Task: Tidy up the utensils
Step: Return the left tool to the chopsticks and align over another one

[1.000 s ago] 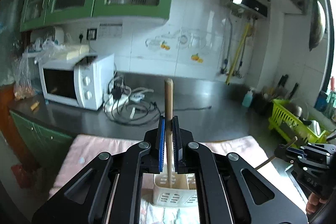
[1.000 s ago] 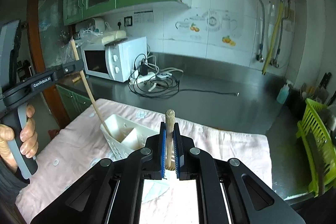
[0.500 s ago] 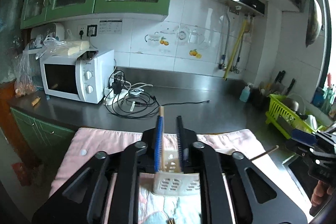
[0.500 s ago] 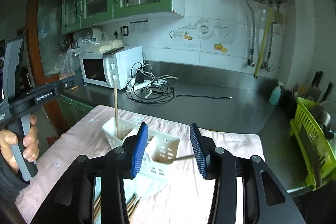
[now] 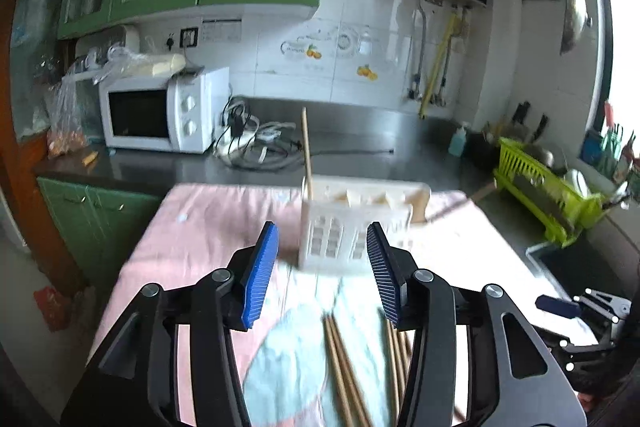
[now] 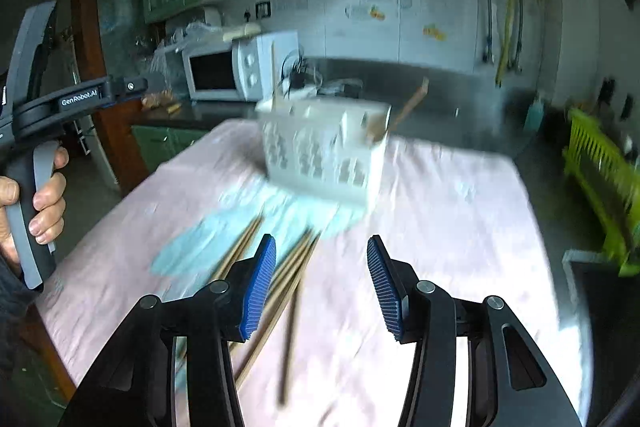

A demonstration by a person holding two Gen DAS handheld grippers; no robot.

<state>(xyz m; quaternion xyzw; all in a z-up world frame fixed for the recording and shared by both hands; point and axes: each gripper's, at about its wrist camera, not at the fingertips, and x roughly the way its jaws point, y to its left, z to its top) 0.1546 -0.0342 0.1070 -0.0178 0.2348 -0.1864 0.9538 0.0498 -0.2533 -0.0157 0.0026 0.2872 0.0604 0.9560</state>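
A white slotted utensil caddy (image 5: 356, 227) (image 6: 324, 151) stands on the pink cloth (image 5: 208, 227). One wooden chopstick (image 5: 306, 147) (image 6: 273, 75) stands upright in its left end. A second chopstick (image 5: 460, 205) (image 6: 408, 105) leans out of its right end. Several loose chopsticks (image 5: 344, 367) (image 6: 280, 275) lie on the cloth in front of the caddy. My left gripper (image 5: 322, 271) hovers over them with its jaws opening and nothing between them. My right gripper (image 6: 322, 287) is open and empty, just right of the loose chopsticks.
A white microwave (image 5: 160, 115) and tangled cables (image 5: 256, 147) sit at the back of the steel counter. A green dish rack (image 5: 548, 195) and a sink are to the right. A hand (image 6: 40, 195) holds the left gripper's handle at the cloth's left edge.
Both grippers were shut on chopsticks above the caddy. They have let go, opened, and drawn back and down over the loose chopsticks. The two chopsticks now rest in the caddy.
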